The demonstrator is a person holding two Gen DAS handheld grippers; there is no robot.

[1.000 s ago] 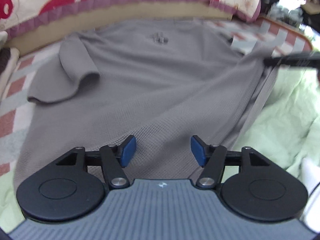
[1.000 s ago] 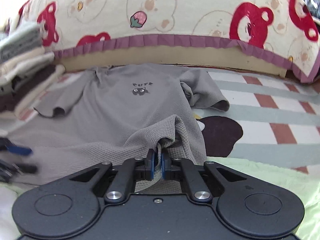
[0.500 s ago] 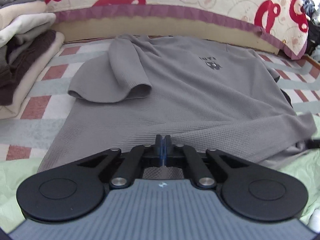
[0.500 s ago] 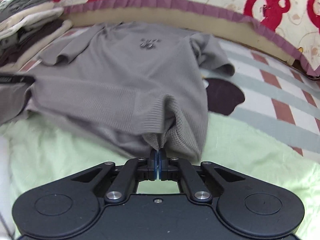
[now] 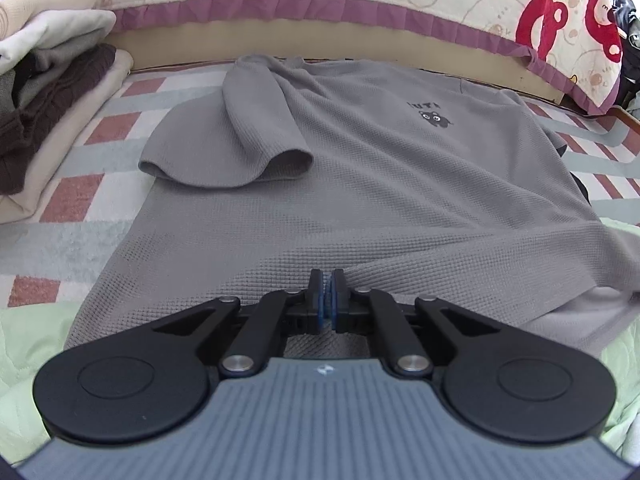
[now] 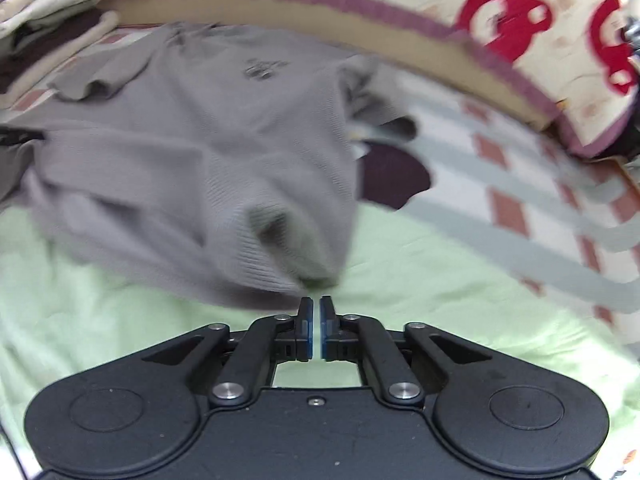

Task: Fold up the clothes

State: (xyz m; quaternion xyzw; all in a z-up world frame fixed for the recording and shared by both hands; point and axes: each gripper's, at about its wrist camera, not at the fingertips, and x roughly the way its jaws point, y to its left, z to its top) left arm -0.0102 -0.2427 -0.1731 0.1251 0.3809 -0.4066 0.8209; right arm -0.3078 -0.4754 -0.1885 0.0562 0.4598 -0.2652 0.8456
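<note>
Left wrist view: I am pinching the near hem of the grey shirt (image 5: 360, 184) in the left gripper (image 5: 328, 294), jaws closed on cloth; the shirt is running lengthwise away from me, collar far, on the checked bedcover (image 5: 72, 196).

Right wrist view: I am holding the right gripper (image 6: 314, 322) just short of the shirt's bunched near corner (image 6: 288, 236), jaws a narrow gap apart, gripping nothing.

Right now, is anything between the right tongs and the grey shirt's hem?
Nothing visible. The right tongs sit slightly parted just short of the grey shirt, with only bare green sheet in the gap.
</note>
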